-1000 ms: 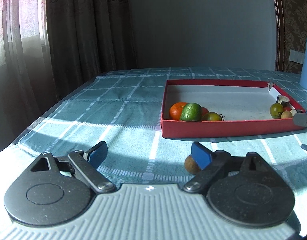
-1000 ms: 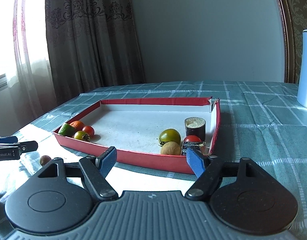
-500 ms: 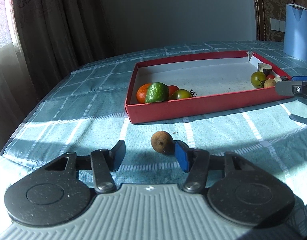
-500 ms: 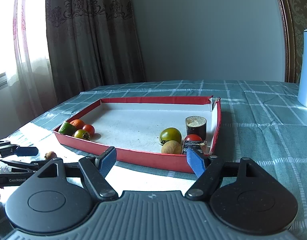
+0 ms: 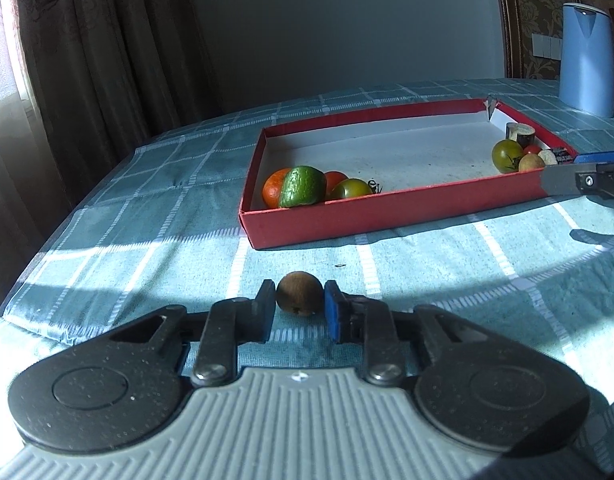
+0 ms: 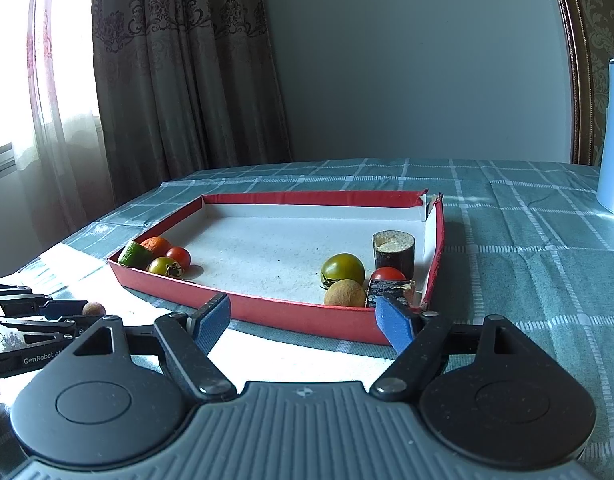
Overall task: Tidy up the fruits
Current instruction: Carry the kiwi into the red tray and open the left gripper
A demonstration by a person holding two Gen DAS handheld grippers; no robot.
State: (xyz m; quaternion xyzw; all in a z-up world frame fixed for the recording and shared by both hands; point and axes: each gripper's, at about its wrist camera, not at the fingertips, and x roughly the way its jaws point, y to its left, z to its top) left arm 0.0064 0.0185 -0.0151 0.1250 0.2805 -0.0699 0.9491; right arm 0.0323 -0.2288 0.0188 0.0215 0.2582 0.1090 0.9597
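On worktop [image 5: 127,216], w/ teal checked cloth, a small brown round fruit [image 5: 299,293] sits betw. the blue pads of the left claw [image 5: 299,308]. Jaws are narrowed around it: left pad looks to touch the fruit's side, right pad just beside it w/ a thin gap, so a firm grip can't be confirmed. Fruit rests on the cloth, near side of the red tray [image 5: 387,212], apart from it.

Inside tray, left corner: orange fruit [image 5: 273,190], green avocado-like fruit [image 5: 302,186], red tomato [image 5: 335,178] & a green tomato [image 5: 355,189], all bunched together & touching. Right end of tray: another green tomato [image 5: 506,154], small red tomato [image 5: 532,149], a tan round fruit [image 5: 531,162] & a short dark-skinned cylinder piece [image 5: 520,133] standing upright.

Right claw [image 6: 305,318] hovers wide open, nothing betw. its pads, just in front of tray's near wall [image 6: 299,316], at its right half. From right wrist view, left claw [image 6: 35,320] shows at far left w/ the brown fruit [image 6: 93,309] at its tips. Blue kettle [image 5: 587,60] stands on worktop beyond tray's far right corner.
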